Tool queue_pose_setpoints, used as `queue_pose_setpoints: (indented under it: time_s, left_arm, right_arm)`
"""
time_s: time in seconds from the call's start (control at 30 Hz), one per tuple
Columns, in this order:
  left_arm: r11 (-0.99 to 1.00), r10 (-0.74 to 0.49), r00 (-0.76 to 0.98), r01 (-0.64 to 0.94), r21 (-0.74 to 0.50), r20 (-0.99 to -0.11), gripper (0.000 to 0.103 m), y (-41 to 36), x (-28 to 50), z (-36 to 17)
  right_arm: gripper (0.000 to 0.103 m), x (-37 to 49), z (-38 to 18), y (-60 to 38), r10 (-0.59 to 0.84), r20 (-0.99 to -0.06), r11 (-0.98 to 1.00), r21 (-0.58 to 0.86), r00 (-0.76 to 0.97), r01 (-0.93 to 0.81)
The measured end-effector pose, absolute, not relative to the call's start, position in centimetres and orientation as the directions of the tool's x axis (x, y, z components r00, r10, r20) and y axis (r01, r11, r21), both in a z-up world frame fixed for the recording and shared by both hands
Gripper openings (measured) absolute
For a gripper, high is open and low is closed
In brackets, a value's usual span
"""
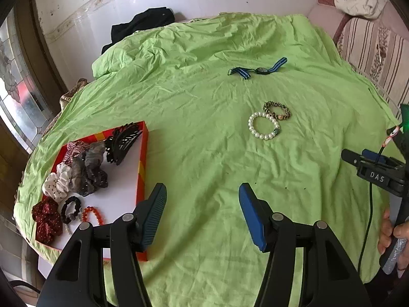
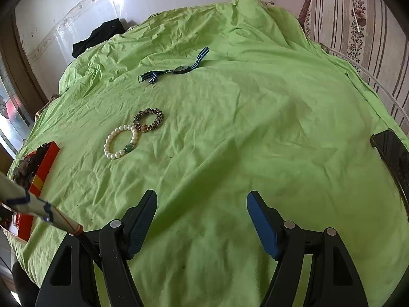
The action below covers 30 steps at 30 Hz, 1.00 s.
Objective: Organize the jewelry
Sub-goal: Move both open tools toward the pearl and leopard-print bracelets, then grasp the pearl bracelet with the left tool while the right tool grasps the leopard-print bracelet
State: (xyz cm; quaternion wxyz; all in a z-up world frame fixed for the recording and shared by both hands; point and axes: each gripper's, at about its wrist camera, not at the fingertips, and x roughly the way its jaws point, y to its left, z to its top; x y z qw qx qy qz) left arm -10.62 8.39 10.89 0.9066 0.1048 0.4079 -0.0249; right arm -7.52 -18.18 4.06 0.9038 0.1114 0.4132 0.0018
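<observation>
Both my left gripper (image 1: 202, 215) and right gripper (image 2: 202, 220) hover with jaws released and empty over the green sheet (image 1: 204, 153). The pearl bracelet (image 1: 263, 125), touching the leopard band (image 1: 277, 110), and the watch (image 1: 258, 70) lie loose mid-bed. I reckon they belong in the red box (image 1: 141, 158) at the left edge, probably already sorted with scrunchies (image 1: 76, 174).

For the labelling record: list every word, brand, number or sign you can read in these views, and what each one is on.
"DAS": white letters on the black body of the right gripper, seen in the left wrist view.
Watch face: too small to read.
Red box: only yellow and orange blocks, no lettering visible.
Nothing else carries readable text.
</observation>
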Motion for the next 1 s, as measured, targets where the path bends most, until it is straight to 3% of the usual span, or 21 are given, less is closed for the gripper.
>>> queue_pose_setpoints:
  time_s: [1.0]
  left_arm:
    - [0.989,0.008,0.583,0.115,0.093,-0.812,0.058,9.5,-4.5,7.6]
  right_arm:
    - [0.077,-0.5,5.9,-14.3,0.124,-0.733,0.985,0.171,0.668,0.004]
